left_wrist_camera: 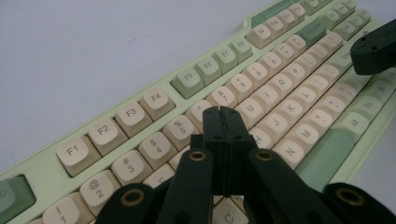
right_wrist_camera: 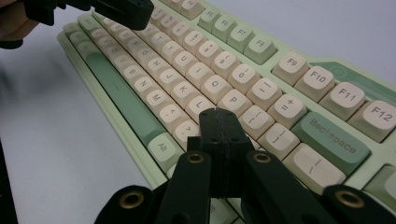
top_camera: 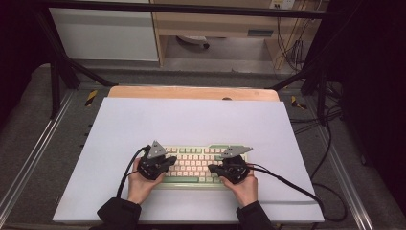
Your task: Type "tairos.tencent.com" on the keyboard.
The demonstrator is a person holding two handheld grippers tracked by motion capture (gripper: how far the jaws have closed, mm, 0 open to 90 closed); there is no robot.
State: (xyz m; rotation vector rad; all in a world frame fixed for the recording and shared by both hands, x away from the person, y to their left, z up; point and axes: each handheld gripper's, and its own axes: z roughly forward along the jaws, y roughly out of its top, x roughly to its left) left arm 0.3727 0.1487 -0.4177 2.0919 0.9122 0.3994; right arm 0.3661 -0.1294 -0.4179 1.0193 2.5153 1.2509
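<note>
A pale green keyboard [top_camera: 196, 165] with cream keys lies on the mat near the front edge. My left gripper [top_camera: 172, 161] hovers over its left half, jaws shut with nothing between them. In the left gripper view the closed tips [left_wrist_camera: 222, 113] sit above the keyboard [left_wrist_camera: 140, 116], over the number and top letter rows. My right gripper [top_camera: 211, 168] is over the keyboard's right half, also shut and empty. Its tips [right_wrist_camera: 216, 114] hang above the keys left of the green Backspace key [right_wrist_camera: 332, 136]. Each gripper's black jaw appears in the other's view: the right gripper [left_wrist_camera: 373, 49] and the left gripper [right_wrist_camera: 116, 9].
A light grey-blue mat [top_camera: 191, 120] covers the wooden table [top_camera: 191, 92]. Black cables [top_camera: 306, 191] trail from the right gripper over the mat's right edge to the floor. Black frame posts [top_camera: 57, 81] stand at both sides beyond the table.
</note>
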